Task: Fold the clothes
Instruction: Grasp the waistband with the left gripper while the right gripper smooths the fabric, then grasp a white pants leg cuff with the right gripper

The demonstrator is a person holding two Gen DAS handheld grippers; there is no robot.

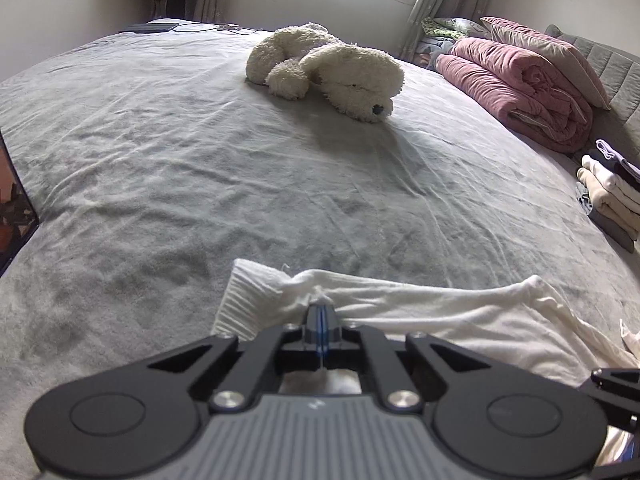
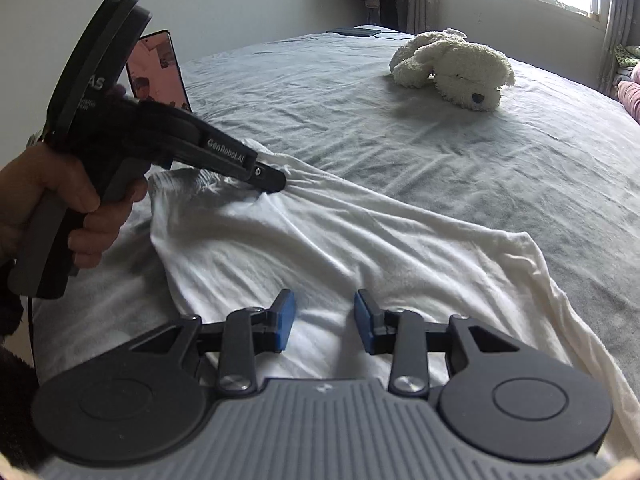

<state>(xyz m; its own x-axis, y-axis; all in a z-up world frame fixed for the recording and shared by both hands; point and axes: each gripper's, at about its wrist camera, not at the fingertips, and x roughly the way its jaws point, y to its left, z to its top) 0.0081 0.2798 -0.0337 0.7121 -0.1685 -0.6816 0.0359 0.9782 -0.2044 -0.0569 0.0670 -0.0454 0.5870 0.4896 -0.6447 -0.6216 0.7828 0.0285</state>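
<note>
A white garment (image 2: 320, 248) lies spread on a grey bed (image 1: 200, 140) — soft, light, likely to sag. The left gripper (image 1: 321, 312) pinches its fabric near a ribbed cuff (image 1: 248, 300); the right gripper (image 2: 325, 320) hovers open above it, empty — a far edge looks best to grasp.

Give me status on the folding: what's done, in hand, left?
Done: a stack of folded clothes sits at the bed's right edge. In hand: the left gripper is shut on the white garment near its ribbed cuff; the right gripper hovers open over the cloth. Left: the garment lies spread and wrinkled, no fold visible yet.
</note>
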